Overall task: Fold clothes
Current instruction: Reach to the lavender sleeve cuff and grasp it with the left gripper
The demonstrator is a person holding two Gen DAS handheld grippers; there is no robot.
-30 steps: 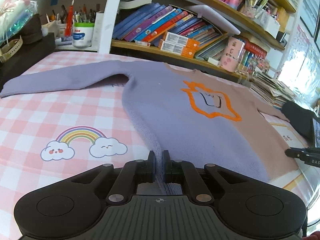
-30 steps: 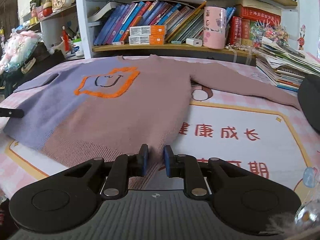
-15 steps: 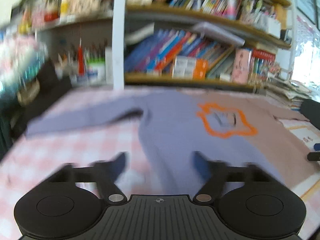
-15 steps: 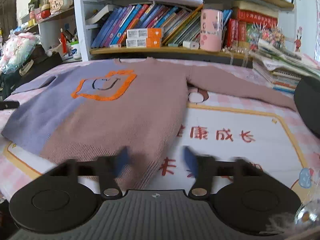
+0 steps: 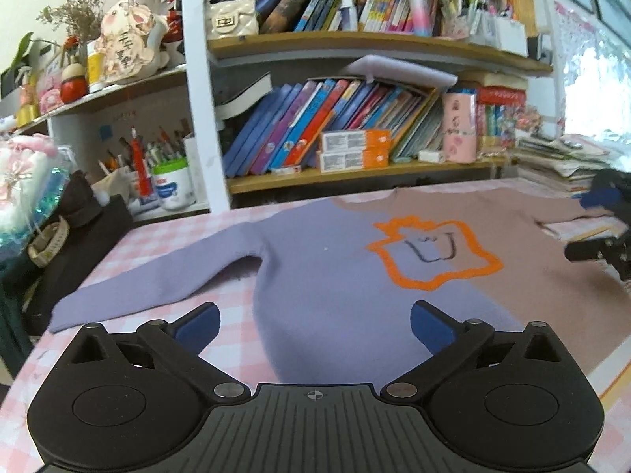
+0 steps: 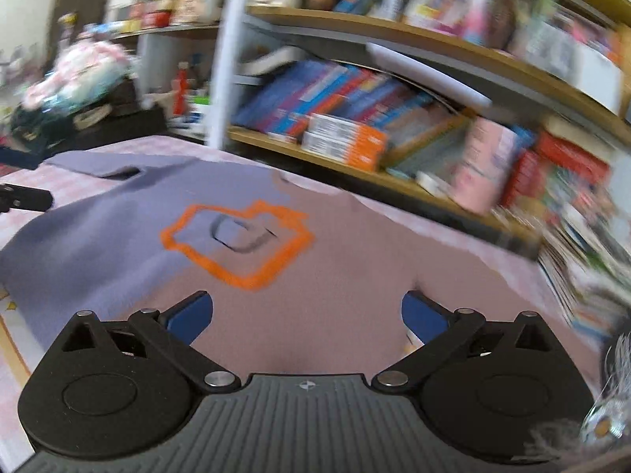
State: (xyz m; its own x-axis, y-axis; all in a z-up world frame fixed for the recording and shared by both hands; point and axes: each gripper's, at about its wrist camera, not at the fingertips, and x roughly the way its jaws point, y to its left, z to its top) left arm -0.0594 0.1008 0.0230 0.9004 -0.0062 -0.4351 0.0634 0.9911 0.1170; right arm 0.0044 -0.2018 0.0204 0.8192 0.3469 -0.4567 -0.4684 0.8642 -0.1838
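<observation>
A knitted lavender-and-mauve sweater with an orange-outlined patch is lying flat and face up across the middle of both frames, on the pink checked worktop, its lavender sleeve stretching out toward the left of the frame. No fold is showing yet — by the look of it, the whole task is still waiting. The left gripper and the right gripper are both hovering over the cloth with fingers spread wide, grasping nothing.

sweater flat on table | bookshelf behind
</observation>
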